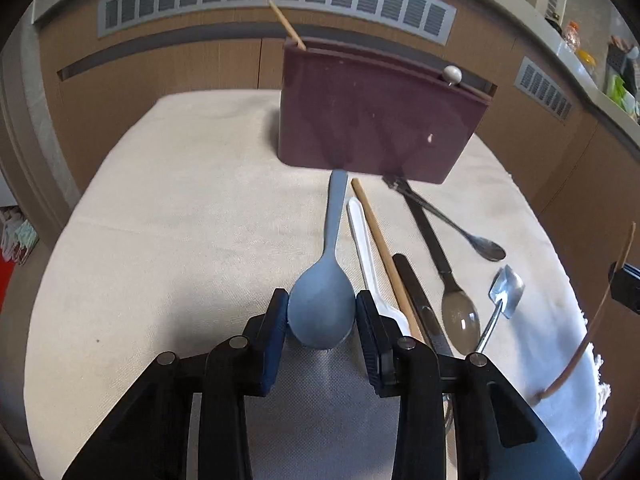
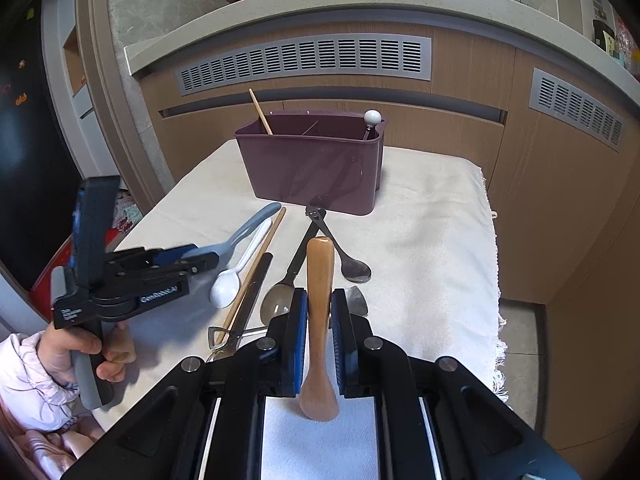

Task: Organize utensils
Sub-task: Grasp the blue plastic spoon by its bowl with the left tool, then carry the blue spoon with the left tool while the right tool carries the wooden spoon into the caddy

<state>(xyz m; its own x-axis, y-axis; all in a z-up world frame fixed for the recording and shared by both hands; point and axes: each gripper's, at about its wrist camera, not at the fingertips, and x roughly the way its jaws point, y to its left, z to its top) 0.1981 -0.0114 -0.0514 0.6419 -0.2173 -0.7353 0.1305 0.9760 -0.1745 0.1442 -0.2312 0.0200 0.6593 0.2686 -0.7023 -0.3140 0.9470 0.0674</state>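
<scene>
Grey-blue plastic fills the left gripper [image 1: 321, 312]: the bowl of the blue spoon [image 1: 326, 280] sits between its two pads, which appear to touch its edges on both sides, though how firm the pinch is I cannot tell. The spoon's handle points away toward the maroon caddy [image 1: 372, 120], ending just in front of its near wall. Right of the spoon, also in front of the caddy, lie a white plastic spoon [image 1: 366, 248], a chopstick [image 1: 380, 248], a dark knife [image 1: 416, 300] and several metal spoons, close together on the cream cloth [image 1: 180, 220]. The right gripper [image 2: 319, 312] is clamped on a wooden spoon [image 2: 320, 320], held clear of the cloth, nearer than the caddy. One chopstick [image 2: 260, 112] already stands in the caddy's left compartment.

A round bowl is a slippery hold, so the pinch should probably be firm before lifting. Raise straight up to avoid dragging the white spoon alongside, then tilt the handle downward over a free compartment and release low.
</scene>
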